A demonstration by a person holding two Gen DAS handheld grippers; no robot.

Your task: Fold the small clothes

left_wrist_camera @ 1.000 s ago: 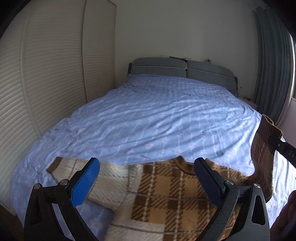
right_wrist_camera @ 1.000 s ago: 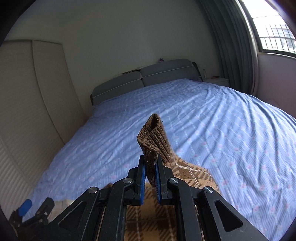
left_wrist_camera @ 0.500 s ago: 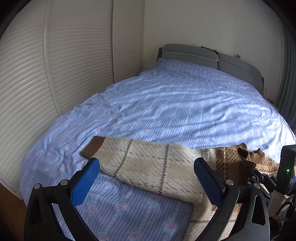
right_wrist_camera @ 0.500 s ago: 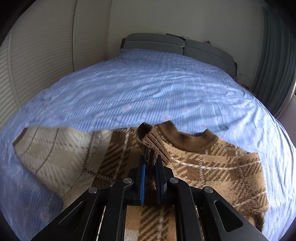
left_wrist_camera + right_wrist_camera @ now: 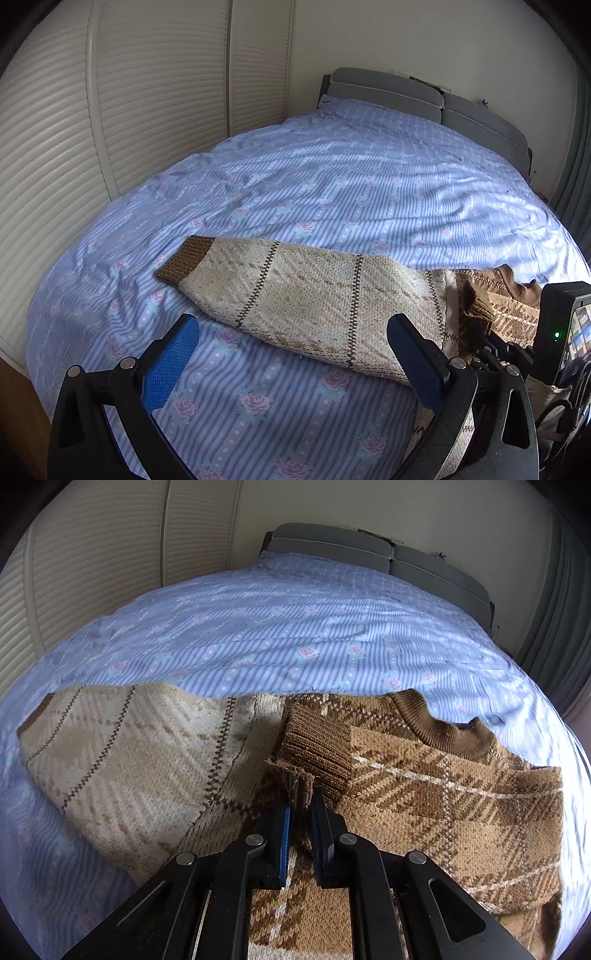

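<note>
A small brown and beige plaid sweater (image 5: pixel 424 786) lies on the blue bed. Its right sleeve is folded across the chest, and my right gripper (image 5: pixel 300 797) is shut on that sleeve's brown ribbed cuff (image 5: pixel 314 749), held low on the sweater. The beige left sleeve (image 5: pixel 314 295) lies stretched out flat to the left, ending in a brown cuff (image 5: pixel 184 260). My left gripper (image 5: pixel 291 354) is open and empty, hovering just in front of that sleeve. The right gripper's body (image 5: pixel 517 350) shows at the right edge of the left wrist view.
The bed (image 5: pixel 332 177) has a blue striped cover with pink roses and a grey headboard (image 5: pixel 406 96). White slatted wardrobe doors (image 5: pixel 110 110) stand along the left. A grey curtain (image 5: pixel 557 609) hangs at the right.
My right gripper has carried the cuff from up in the air down across the sweater's chest. My left gripper has swung left, from over the sweater's body to the beige sleeve.
</note>
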